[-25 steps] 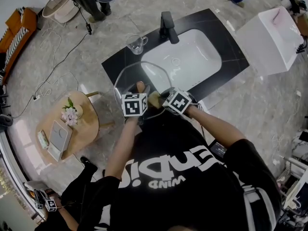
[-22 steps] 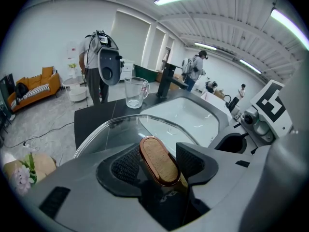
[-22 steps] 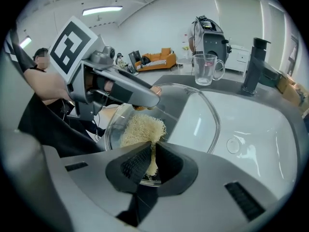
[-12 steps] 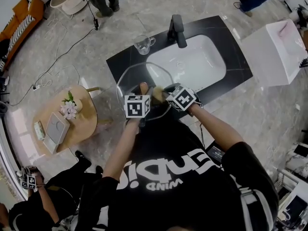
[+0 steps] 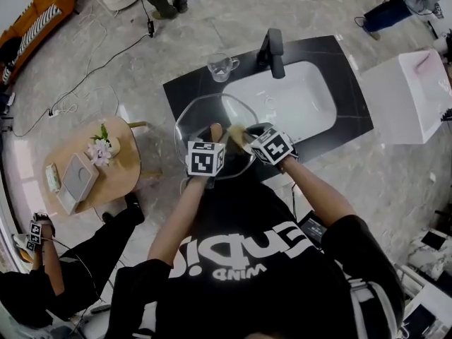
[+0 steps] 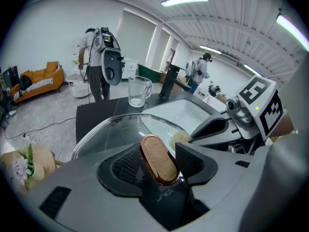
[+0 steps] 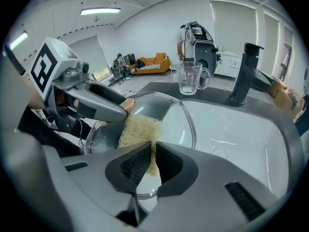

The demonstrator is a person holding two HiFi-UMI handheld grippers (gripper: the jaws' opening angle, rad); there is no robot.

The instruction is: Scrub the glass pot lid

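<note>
- Left gripper (image 6: 159,162) clamped on the knob (image 6: 155,152) of the glass lid (image 5: 201,115), which is held over the counter's (image 5: 185,90) front-left corner.
- Right gripper (image 7: 151,161) pinches the scrub pad (image 7: 137,128); pad on the glass by the knob.
- Looks mid-scrub; cleaned share unclear, outer glass probably left.

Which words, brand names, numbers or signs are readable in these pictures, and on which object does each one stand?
"Endi": large white print on the black T-shirt, upside down, partly folded; uncertain.
"WIND": small white line next to it, upside down.
Embossed logo on the left tool: too faint to read.
Red mark on the glass mug: too small to read.
Marker cubes: square patterns only, no letters.
</note>
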